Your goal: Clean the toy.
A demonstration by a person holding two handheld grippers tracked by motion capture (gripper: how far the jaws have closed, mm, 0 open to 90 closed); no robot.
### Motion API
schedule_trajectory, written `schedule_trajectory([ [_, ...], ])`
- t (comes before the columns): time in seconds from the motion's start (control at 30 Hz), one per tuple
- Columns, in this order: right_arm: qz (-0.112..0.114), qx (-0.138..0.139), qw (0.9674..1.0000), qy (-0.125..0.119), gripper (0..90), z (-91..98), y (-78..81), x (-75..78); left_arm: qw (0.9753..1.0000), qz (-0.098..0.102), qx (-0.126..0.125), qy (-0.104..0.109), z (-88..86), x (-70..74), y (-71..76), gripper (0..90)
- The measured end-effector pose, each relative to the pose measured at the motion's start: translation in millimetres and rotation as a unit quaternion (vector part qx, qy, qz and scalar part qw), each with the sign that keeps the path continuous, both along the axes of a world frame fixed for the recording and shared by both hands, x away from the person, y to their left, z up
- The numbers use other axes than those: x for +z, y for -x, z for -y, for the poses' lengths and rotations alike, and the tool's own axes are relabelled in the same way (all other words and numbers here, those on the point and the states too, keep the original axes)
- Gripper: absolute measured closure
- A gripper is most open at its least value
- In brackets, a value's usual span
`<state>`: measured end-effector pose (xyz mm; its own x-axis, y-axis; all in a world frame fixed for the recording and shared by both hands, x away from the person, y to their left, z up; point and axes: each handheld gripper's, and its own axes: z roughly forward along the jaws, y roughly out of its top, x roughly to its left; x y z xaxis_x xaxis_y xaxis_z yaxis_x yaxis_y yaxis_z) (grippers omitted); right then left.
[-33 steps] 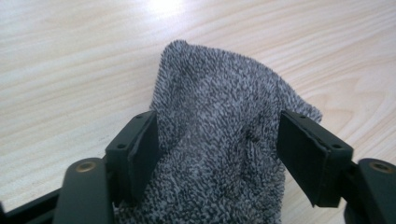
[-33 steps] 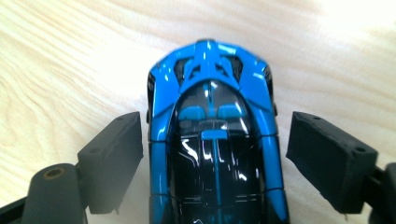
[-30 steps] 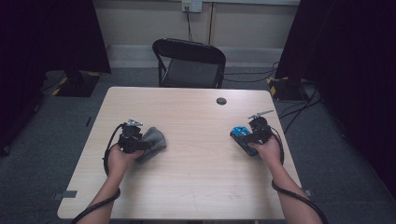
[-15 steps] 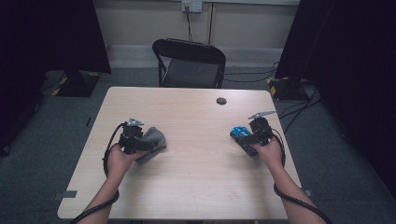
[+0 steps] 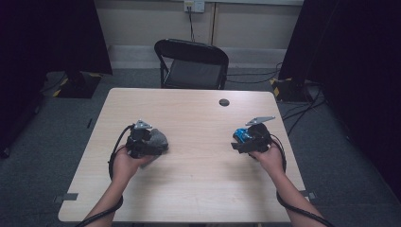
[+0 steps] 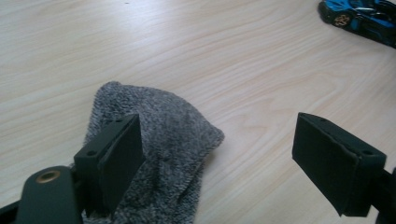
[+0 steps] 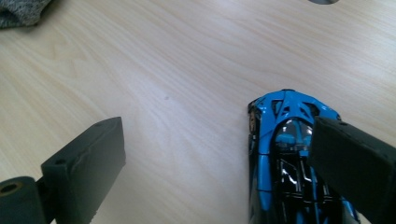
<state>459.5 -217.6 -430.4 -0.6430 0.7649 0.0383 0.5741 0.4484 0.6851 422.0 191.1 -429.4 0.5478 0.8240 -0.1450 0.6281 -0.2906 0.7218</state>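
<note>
The left gripper [image 5: 158,142] stands with its jaws wide and nothing pressed between them — they have just been opening. In the left gripper view one black pad hangs over the grey cloth [image 6: 156,149], which lies crumpled on the table [image 5: 198,189] under it, while the other pad stands clear over bare wood. The left hand [image 5: 126,161] grips the tool from behind, its forearm coming up from the near edge at a slant, and the tool points across the table toward the right edge.

The right gripper [image 5: 236,142] is also spread wide, its jaws having just been opening too. In the right gripper view the blue toy car [image 7: 285,158] sits on the wood, partly under one pad; the other pad stands well apart from it. The right hand [image 5: 269,158] holds the tool pointing toward the left edge, forearm angled in from the near right corner.

Cloth and car lie well apart, each nearer its own side edge. A small dark round disc [image 5: 224,102] sits near the far edge.
</note>
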Motion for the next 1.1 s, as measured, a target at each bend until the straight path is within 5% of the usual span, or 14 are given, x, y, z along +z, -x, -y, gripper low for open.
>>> schedule_trajectory([
  [0.4, -0.001, 0.029, 0.9996, -0.008, 3.0, -10.1, 13.1, -8.5, 0.9994, 0.0, -0.035, 0.005, 14.6, -2.9, 12.2, 15.9],
  [1.1, 0.003, 0.09, 0.996, -0.003, 2.3, -31.9, 43.2, -18.2, 0.9948, 0.002, -0.102, 0.002, 46.0, -9.2, 40.3, 16.2],
])
